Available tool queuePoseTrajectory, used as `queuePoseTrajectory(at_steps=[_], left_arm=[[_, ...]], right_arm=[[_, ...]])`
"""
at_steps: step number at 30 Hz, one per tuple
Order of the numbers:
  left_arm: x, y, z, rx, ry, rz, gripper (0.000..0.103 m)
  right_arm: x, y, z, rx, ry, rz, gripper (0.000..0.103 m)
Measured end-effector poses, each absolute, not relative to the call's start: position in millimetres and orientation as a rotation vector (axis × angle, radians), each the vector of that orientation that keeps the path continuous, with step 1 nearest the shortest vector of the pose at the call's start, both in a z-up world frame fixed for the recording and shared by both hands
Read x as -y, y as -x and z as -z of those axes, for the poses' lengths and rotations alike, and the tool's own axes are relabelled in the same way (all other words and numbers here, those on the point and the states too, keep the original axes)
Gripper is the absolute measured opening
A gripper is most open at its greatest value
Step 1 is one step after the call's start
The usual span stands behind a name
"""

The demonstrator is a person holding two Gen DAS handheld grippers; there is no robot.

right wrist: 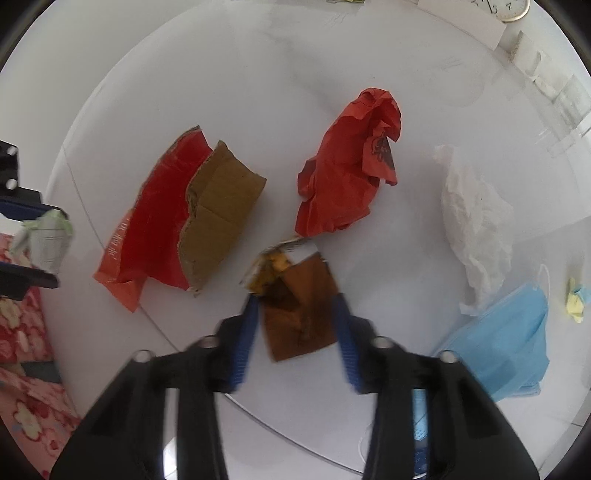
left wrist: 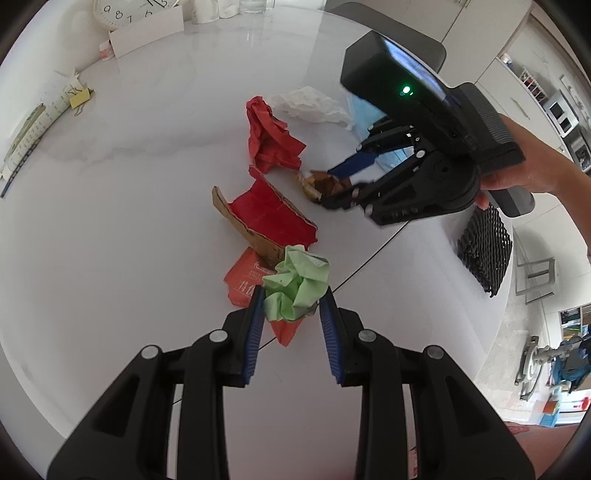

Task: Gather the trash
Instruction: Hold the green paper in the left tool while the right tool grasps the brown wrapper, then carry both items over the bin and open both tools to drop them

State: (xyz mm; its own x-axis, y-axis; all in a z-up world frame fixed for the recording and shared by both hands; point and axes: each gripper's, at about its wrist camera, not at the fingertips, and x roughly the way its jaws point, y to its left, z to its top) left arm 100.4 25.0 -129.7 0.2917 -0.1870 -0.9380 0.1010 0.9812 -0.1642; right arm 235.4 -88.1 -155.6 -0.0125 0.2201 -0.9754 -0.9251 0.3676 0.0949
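Trash lies on a white round table (left wrist: pixel 129 206). My left gripper (left wrist: pixel 291 299) is shut on a crumpled green paper ball (left wrist: pixel 297 286), also seen at the left edge of the right wrist view (right wrist: pixel 44 236). My right gripper (right wrist: pixel 295 306) straddles a brown snack wrapper (right wrist: pixel 299 306) with its jaws apart; it also shows in the left wrist view (left wrist: pixel 341 184). Nearby lie a red-and-brown cardboard piece (left wrist: pixel 269 218) (right wrist: pixel 192 221), crumpled red paper (left wrist: pixel 271 136) (right wrist: pixel 351 166), a white tissue (left wrist: pixel 310 105) (right wrist: pixel 476 221) and a blue face mask (right wrist: pixel 506 339).
An orange packet (left wrist: pixel 245 280) lies under the cardboard. A black mesh sleeve (left wrist: pixel 484 251) hangs at the table's right edge. A clock (left wrist: pixel 125 11), a white card (left wrist: pixel 147 33) and papers (left wrist: pixel 44 114) sit at the far rim. Yellow scrap (right wrist: pixel 576 299) lies right.
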Motion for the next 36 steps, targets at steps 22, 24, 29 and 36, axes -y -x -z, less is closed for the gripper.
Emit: queuePoseTrajectory(at_steps=[22, 24, 29, 36], left_arm=[[154, -38, 99, -1.208, -0.311, 0.713, 0.030], [190, -18, 100, -1.218, -0.362, 0.835, 0.030], [278, 38, 111, -1.243, -0.534, 1.077, 0.030], [348, 86, 125, -1.287, -0.691, 1.184, 0.051]], right_arm=[[332, -33, 74, -1.129, -0.141, -0.397, 0.029], [367, 9, 74, -1.142, -0.183, -0.294, 0.029], [430, 115, 93, -1.174, -0.318, -0.023, 0.029], [476, 204, 99, -1.156, -0.452, 0.112, 0.029]])
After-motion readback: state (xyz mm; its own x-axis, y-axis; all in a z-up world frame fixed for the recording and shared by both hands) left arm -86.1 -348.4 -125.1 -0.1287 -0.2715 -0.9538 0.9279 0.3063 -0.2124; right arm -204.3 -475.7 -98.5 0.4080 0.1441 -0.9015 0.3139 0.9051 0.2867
